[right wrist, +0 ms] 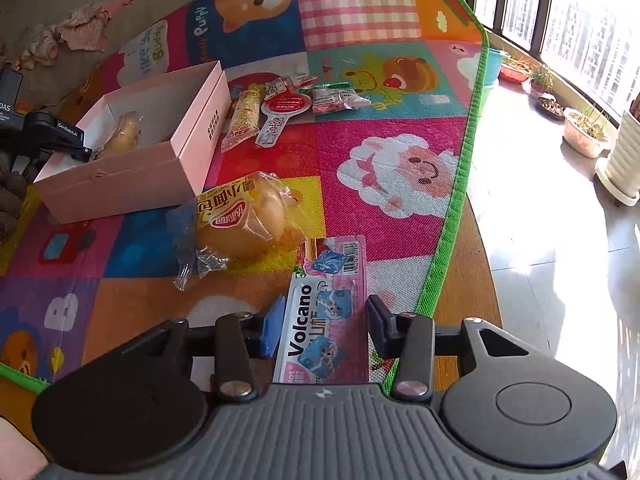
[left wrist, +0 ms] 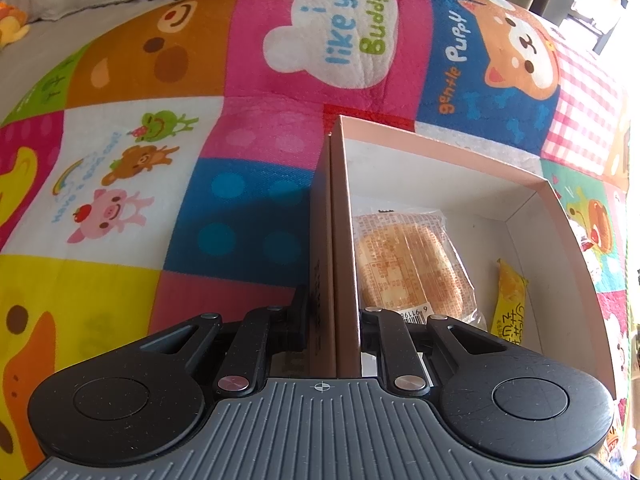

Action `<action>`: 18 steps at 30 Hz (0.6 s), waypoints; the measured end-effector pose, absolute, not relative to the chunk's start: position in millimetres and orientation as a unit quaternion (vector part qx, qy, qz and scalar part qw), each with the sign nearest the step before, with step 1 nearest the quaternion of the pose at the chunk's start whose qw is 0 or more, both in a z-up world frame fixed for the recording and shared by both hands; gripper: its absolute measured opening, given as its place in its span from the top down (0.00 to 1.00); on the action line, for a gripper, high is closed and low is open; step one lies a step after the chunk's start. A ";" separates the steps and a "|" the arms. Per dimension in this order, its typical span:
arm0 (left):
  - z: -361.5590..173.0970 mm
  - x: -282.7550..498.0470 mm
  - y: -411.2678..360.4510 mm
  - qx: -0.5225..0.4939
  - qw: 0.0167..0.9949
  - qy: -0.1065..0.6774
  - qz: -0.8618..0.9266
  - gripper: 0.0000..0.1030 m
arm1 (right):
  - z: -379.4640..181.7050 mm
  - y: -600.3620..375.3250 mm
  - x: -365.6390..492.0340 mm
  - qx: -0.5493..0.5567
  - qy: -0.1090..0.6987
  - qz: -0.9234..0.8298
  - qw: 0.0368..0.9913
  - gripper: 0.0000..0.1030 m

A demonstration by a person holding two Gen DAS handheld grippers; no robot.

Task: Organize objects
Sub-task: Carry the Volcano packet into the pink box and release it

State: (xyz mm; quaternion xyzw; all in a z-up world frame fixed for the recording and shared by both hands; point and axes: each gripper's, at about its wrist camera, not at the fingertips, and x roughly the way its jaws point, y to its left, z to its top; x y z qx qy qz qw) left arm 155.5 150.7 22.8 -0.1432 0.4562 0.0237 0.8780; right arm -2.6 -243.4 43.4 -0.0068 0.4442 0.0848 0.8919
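A patchwork play mat [right wrist: 360, 92] printed with cartoon animals covers the floor beside a sunlit window, where potted plants [right wrist: 584, 132] stand on pale tiles. On the mat sits an open pink box [right wrist: 132, 176] with white inner walls. The left gripper [left wrist: 334, 320] is clamped on the box's near side wall, one finger outside and one inside. Within the box lie a wrapped round pastry [left wrist: 408, 264] and, just beside it, a yellow snack packet [left wrist: 510, 300] against the wall. The right gripper [right wrist: 326, 326] straddles a pink "Volcano" packet [right wrist: 328, 312], which lies flat near the mat's green edge; the blue left pad [right wrist: 273, 326] sits at the packet's edge, but whether the pads press on it cannot be told. Just beyond this packet rests a bagged yellow bun [right wrist: 244, 220]. Beyond the box, on its window side, a cluster of small snack wrappers [right wrist: 288, 108] lies on the mat.
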 end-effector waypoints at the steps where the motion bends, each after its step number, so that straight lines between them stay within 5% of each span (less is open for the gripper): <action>1: 22.8 155.4 150.7 -0.143 0.878 0.456 0.024 0.83 | 47.1 -242.1 -6.8 -0.005 0.444 0.088 0.892 0.58; 5: 22.9 155.3 150.8 -0.144 0.878 0.456 0.024 0.83 | 69.8 -236.7 -25.4 0.018 0.445 0.118 0.888 0.61; 6: 23.0 155.4 150.7 -0.144 0.878 0.456 0.024 0.83 | 77.5 -234.7 -31.0 0.027 0.445 0.134 0.885 0.67; 7: 23.1 155.3 150.5 -0.145 0.878 0.456 0.025 0.83 | 83.7 -232.4 -35.5 0.032 0.444 0.146 0.884 0.85; 8: 23.1 155.3 150.5 -0.145 0.878 0.455 0.025 0.83 | 88.4 -229.1 -38.2 0.037 0.447 0.163 0.879 0.88; 15: 21.6 153.7 153.9 -0.154 0.879 0.450 0.018 0.81 | 91.6 -192.9 -43.0 -0.030 0.459 0.183 0.869 0.87; 17: 21.7 154.0 153.9 -0.153 0.880 0.450 0.016 0.81 | 91.6 -195.7 -44.6 -0.052 0.455 0.167 0.873 0.82; 18: 21.6 153.8 153.7 -0.151 0.880 0.450 0.015 0.81 | 90.7 -197.7 -45.6 -0.063 0.457 0.160 0.873 0.72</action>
